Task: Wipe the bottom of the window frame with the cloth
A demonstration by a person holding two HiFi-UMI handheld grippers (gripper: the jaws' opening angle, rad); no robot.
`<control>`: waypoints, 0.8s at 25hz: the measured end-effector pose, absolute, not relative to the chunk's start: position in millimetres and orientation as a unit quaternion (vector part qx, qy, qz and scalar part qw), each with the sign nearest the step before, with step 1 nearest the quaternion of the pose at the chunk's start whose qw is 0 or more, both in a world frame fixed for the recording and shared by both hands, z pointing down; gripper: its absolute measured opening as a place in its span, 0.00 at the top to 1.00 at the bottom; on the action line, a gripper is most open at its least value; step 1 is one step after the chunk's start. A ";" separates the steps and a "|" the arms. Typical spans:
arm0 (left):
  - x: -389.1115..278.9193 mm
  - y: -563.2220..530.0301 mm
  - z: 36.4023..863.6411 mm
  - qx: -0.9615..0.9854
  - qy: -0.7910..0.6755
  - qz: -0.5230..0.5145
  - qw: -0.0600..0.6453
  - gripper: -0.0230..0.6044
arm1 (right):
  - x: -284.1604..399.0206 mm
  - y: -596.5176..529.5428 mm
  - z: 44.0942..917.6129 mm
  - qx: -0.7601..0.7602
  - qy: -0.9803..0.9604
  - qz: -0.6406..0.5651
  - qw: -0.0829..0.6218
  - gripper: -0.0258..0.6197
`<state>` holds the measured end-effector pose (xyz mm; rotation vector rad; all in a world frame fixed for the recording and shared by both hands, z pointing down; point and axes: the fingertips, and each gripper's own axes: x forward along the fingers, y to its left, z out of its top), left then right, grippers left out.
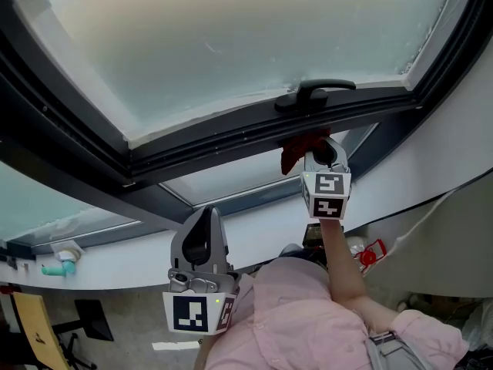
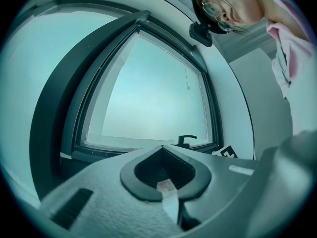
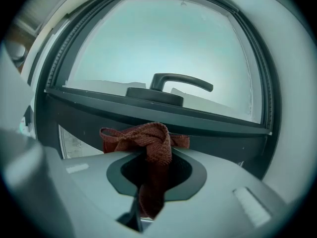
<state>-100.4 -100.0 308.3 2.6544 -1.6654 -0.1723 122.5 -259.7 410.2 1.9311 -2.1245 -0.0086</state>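
I wear a pale pink shirt (image 1: pixel 296 314) with long sleeves, and the right sleeve (image 1: pixel 420 331) leaves my forearm bare. My left gripper (image 1: pixel 207 210) has a rounded shell of light grey plastic with a slightly rough surface, and a shiny metal part sits at its base. Its two jaws have dark grey pads (image 2: pixel 132 178) with fine ribs on the inner side. Below it is a white cube (image 1: pixel 197 313) with a black square marker on each face and one small green light. My right gripper (image 1: pixel 324 149) has the same grey shell and its own marker cube (image 1: pixel 327 195).
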 end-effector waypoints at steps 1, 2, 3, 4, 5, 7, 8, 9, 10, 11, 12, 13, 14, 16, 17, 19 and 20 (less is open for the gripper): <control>-99.4 -100.7 308.8 0.846 -0.530 -0.054 0.002 0.97 | 124.6 -260.0 411.1 0.667 -0.734 0.002 0.131 0.86; -97.4 -101.6 309.1 0.848 -0.527 -0.054 0.003 0.97 | 125.1 -260.1 411.5 0.667 -0.734 0.004 0.128 0.86; -94.5 -102.3 309.4 0.851 -0.523 -0.053 0.003 0.97 | 125.1 -260.2 411.6 0.668 -0.733 0.004 0.127 0.86; -91.4 -103.0 309.7 0.853 -0.519 -0.052 0.004 0.97 | 125.0 -260.1 411.8 0.669 -0.732 0.007 0.125 0.86; -88.9 -103.5 310.1 0.855 -0.516 -0.052 0.005 0.97 | 125.0 -260.0 411.7 0.670 -0.732 0.011 0.124 0.86; -86.5 -104.4 310.3 0.857 -0.513 -0.051 0.008 0.97 | 126.9 -259.9 407.7 0.675 -0.729 0.021 0.113 0.86; -86.2 -104.6 310.2 0.857 -0.513 -0.051 0.008 0.97 | 129.8 -259.8 402.5 0.679 -0.727 0.026 0.101 0.86; -86.3 -104.8 310.1 0.857 -0.513 -0.051 0.009 0.97 | 133.2 -259.9 396.6 0.683 -0.725 0.032 0.086 0.86; -86.8 -105.0 310.4 0.856 -0.514 -0.051 0.009 0.97 | 135.8 -260.3 392.4 0.685 -0.724 0.040 0.072 0.86; -87.7 -105.3 311.1 0.855 -0.515 -0.050 0.010 0.97 | 136.9 -260.7 390.4 0.686 -0.723 0.046 0.061 0.86; -88.6 -105.5 311.8 0.855 -0.517 -0.050 0.011 0.97 | 136.9 -261.0 390.1 0.687 -0.723 0.047 0.053 0.86; -89.1 -105.4 312.2 0.854 -0.517 -0.050 0.012 0.97 | 136.9 -260.8 390.3 0.689 -0.722 0.044 0.047 0.86; -89.6 -105.3 312.1 0.854 -0.517 -0.049 0.011 0.97 | 137.5 -260.6 390.7 0.691 -0.720 0.043 0.038 0.86; -91.7 -105.2 311.0 0.853 -0.519 -0.050 0.008 0.97 | 143.7 -261.2 392.4 0.701 -0.710 0.060 0.005 0.86; -93.2 -104.9 310.6 0.852 -0.521 -0.051 0.008 0.97 | 150.4 -261.7 393.6 0.710 -0.700 0.073 -0.015 0.86; -95.2 -104.0 311.0 0.850 -0.524 -0.052 0.008 0.97 | 168.6 -262.9 395.3 0.729 -0.678 0.087 -0.040 0.87; -95.6 -103.9 311.4 0.850 -0.525 -0.051 0.009 0.97 | 177.0 -263.6 395.6 0.735 -0.670 0.089 -0.044 0.88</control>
